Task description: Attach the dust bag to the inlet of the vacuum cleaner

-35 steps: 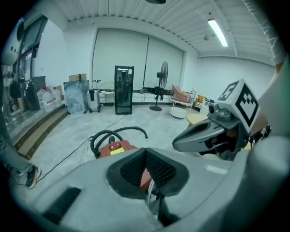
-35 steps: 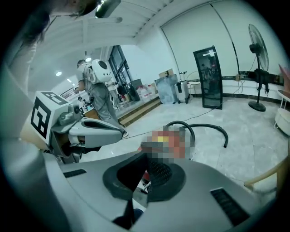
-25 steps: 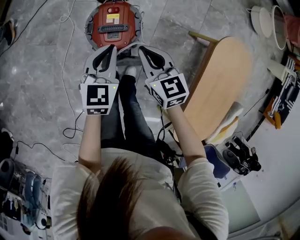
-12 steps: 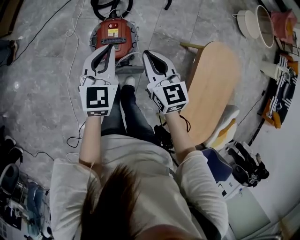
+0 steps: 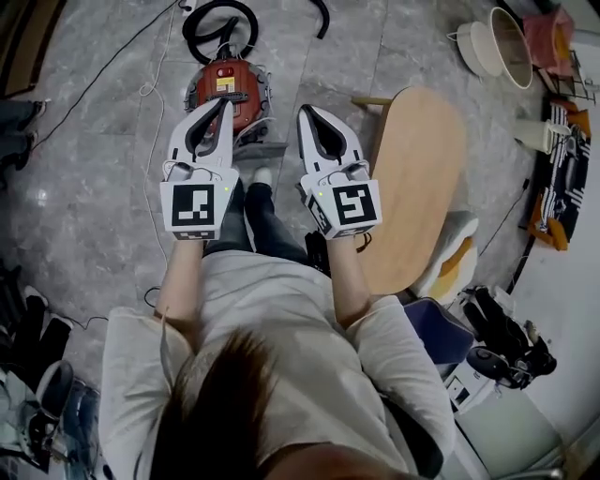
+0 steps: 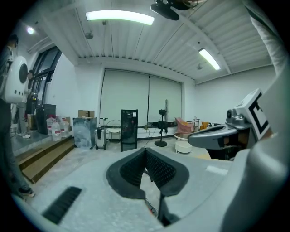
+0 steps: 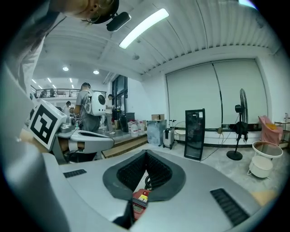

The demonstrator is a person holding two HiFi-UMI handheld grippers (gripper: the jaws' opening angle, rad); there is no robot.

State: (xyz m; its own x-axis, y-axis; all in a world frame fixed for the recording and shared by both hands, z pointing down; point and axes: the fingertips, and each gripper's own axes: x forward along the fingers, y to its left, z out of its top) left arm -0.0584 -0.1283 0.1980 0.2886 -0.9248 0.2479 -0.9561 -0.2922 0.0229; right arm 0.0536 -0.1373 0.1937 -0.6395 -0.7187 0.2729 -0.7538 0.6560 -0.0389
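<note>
**Both tools shut and empty above the floor-standing vacuum**

The room is large and white-walled, with a ribbed ceiling (image 6: 136, 45) carrying a long strip light (image 6: 120, 16) and pale blinds across the far wall. In front of that wall stand a tall black panel (image 6: 129, 129) and a pedestal fan (image 7: 240, 122). The floor (image 5: 84, 187) is grey marbled stone in big slabs. To the right of the standing person, an oval wooden counter (image 5: 417, 178) fills much of the head view, and white basins (image 5: 492, 42) sit on the floor beyond it.

The red vacuum cleaner (image 5: 223, 84) rests on the floor just ahead of the person's feet, its black hose (image 5: 220, 19) looped beyond it. A thin white cable (image 5: 145, 122) trails across the slabs at its left.

The left tool (image 5: 223, 105) and the right tool (image 5: 305, 114) are held side by side, close together but apart, pointing out over the vacuum cleaner. Each gripper view shows its ribbed pads closed tip to tip with nothing between them; a sliver of the red body shows below the right tool's jaws.
</note>
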